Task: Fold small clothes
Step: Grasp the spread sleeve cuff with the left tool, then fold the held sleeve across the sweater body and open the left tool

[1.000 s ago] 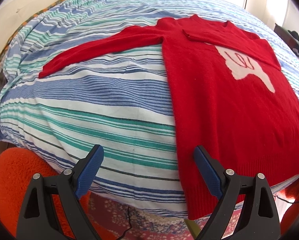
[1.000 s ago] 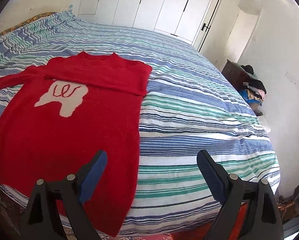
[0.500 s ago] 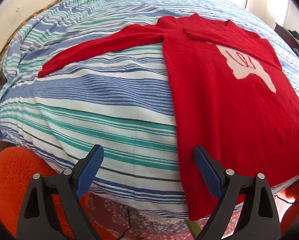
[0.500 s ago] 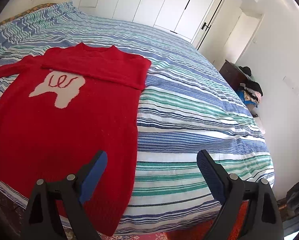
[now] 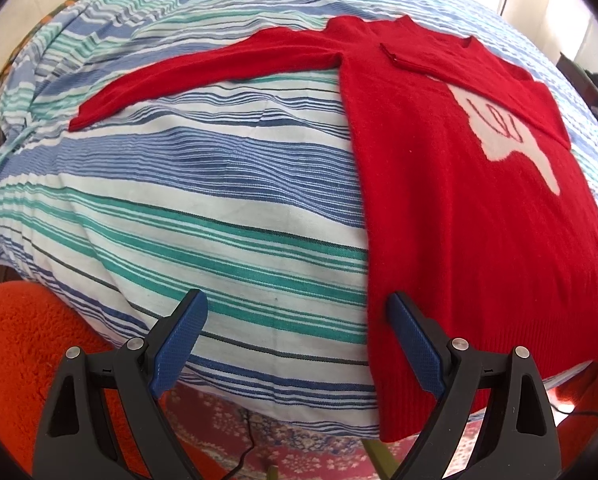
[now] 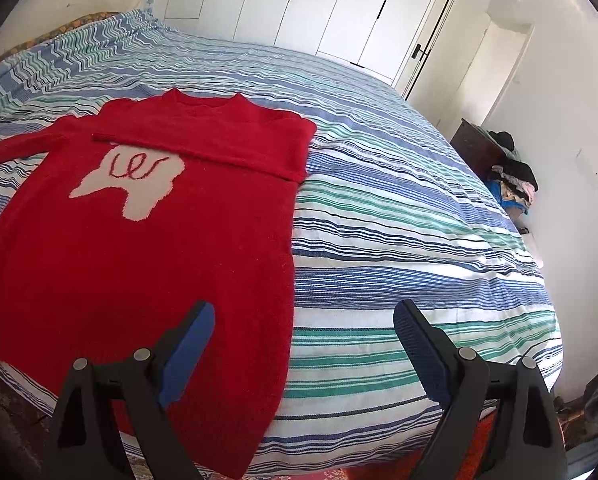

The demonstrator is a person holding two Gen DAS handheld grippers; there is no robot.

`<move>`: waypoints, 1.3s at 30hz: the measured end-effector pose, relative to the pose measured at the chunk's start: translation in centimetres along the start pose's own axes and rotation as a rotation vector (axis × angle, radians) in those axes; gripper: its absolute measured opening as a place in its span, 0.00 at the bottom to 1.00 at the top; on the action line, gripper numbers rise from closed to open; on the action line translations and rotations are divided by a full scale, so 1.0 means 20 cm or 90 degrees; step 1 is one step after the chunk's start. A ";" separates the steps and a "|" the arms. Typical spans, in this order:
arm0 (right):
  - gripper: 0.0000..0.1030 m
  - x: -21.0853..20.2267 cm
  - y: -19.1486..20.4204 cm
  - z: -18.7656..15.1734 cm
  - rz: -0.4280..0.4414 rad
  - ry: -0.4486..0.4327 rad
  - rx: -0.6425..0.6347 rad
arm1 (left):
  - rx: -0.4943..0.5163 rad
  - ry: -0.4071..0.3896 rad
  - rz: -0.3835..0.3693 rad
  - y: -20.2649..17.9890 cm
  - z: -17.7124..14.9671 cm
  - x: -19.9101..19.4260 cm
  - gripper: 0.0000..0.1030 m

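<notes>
A red knitted sweater (image 5: 479,216) with a white patch on its chest lies flat on the striped bedspread (image 5: 219,208). One sleeve (image 5: 203,76) stretches out to the left; the other sleeve (image 6: 227,144) is folded across the chest. The hem hangs over the bed's near edge. My left gripper (image 5: 297,320) hovers open over the stripes just left of the sweater's side edge, nothing between its blue pads. My right gripper (image 6: 303,330) is open above the sweater's (image 6: 139,260) right edge near the hem, holding nothing.
The bedspread (image 6: 419,240) runs wide to the right of the sweater. An orange fluffy rug (image 5: 27,360) and a patterned carpet (image 5: 259,428) lie below the bed's edge. White wardrobe doors (image 6: 299,8) stand behind; a dark dresser (image 6: 475,152) with piled clothes is at the right.
The left view has tilted slightly, so the sweater sits a little lower in it. The right view shifted slightly leftward and back. Both grippers stay open; the sweater has not moved.
</notes>
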State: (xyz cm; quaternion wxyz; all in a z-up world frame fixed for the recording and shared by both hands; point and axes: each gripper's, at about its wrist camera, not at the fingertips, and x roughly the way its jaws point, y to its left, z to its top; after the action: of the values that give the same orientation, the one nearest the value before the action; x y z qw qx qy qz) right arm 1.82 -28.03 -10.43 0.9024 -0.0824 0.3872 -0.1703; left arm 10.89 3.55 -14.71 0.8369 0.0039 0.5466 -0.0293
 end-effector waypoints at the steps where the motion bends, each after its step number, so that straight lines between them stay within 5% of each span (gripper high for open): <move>1: 0.88 0.00 0.00 0.00 0.004 -0.002 -0.002 | -0.033 0.007 -0.020 0.06 0.03 0.00 0.90; 10: 0.88 0.01 0.02 0.00 0.016 -0.004 -0.008 | -0.326 -0.059 -0.102 0.81 0.45 0.10 0.90; 15: 0.88 0.05 0.05 0.00 0.013 0.009 -0.015 | -0.484 -0.047 -0.199 1.21 0.54 0.33 0.90; 25: 0.88 0.10 0.14 0.00 0.013 0.027 -0.051 | -0.581 -0.107 -0.242 1.47 0.65 0.44 0.88; 28: 0.88 0.10 0.16 0.01 0.015 0.026 -0.050 | -0.562 -0.106 -0.221 1.48 0.64 0.44 0.62; 30: 0.88 0.11 0.16 0.02 0.018 0.023 -0.048 | -0.562 -0.089 -0.215 1.53 0.63 0.45 0.22; 31: 0.88 0.11 0.16 0.02 0.019 0.021 -0.047 | -0.570 -0.082 -0.221 1.55 0.62 0.46 0.10; 34: 0.88 0.10 0.14 0.01 0.023 0.017 -0.042 | -0.572 -0.078 -0.225 1.57 0.61 0.41 0.04; 39: 0.88 0.10 0.06 0.02 0.029 0.010 0.003 | -0.402 -0.100 -0.202 1.26 0.83 0.13 0.03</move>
State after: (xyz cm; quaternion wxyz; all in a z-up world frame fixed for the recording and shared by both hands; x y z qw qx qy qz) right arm 3.71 -27.59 -11.78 0.9033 -0.0701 0.3955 -0.1510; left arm 28.51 27.91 -10.94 0.8214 -0.3415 0.4567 0.0114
